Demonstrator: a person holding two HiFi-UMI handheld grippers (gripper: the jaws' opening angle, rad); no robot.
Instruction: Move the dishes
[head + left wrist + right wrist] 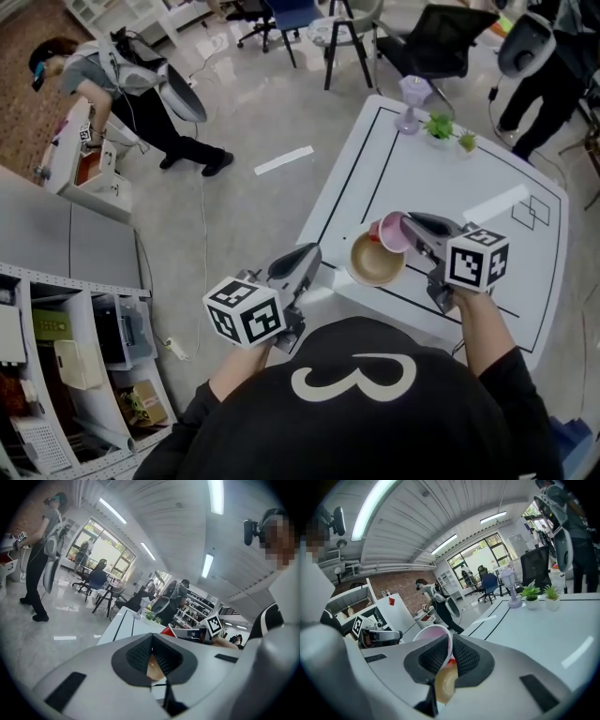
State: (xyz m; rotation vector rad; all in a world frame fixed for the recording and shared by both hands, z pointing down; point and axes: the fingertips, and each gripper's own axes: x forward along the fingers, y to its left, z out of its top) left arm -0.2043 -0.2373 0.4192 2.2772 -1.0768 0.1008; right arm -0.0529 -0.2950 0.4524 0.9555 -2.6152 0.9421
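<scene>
A tan bowl [373,262] sits on the white table [525,281] near its front edge. Just above and beyond it a small bowl [391,232], pink inside and red outside, is tilted on its side, with my right gripper [405,225] shut on its rim. In the right gripper view the pink rim [432,632] is pinched between the pads of the right gripper [451,644], and the tan bowl [445,686] shows below. My left gripper [309,255] hovers off the table's left front corner, shut and holding nothing. In its own view the left gripper [151,641] points at the tan bowl [153,667].
At the table's far end stand a purple lamp [413,99] and two small potted plants [439,127]. Chairs [427,42] stand beyond it. A person [122,84] bends over a cart at the upper left. Shelving [66,356] fills the lower left.
</scene>
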